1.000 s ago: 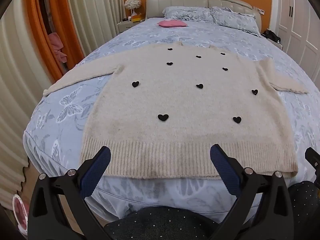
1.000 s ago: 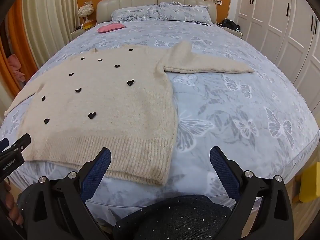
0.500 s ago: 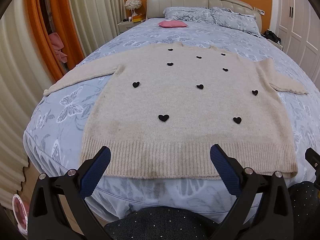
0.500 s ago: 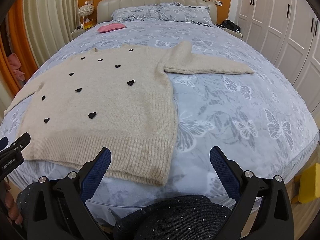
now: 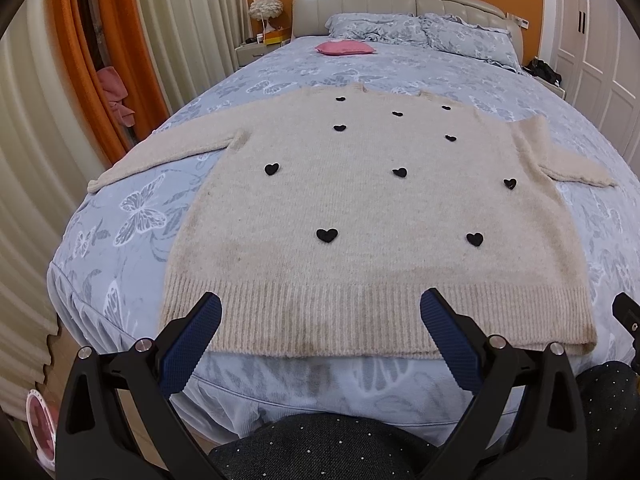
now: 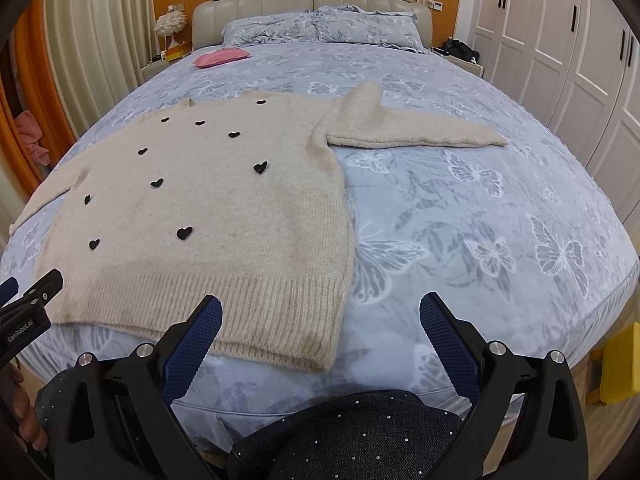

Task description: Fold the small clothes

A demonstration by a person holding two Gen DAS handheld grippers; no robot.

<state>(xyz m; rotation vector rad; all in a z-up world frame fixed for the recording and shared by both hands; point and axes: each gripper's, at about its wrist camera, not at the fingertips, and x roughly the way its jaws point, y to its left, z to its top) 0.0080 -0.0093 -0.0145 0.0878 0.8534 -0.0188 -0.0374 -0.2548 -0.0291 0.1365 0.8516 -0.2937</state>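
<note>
Hovering released at the bed's foot, the left tool and right tool have barely moved — folding hasn't begun. Beyond them the sweater lies flat on the bed, sleeves spread.

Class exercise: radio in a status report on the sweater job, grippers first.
Left gripper open, right gripper open, both empty. Sweater flat on bed, sleeves spread, unfolded. Nothing in the way.
</note>
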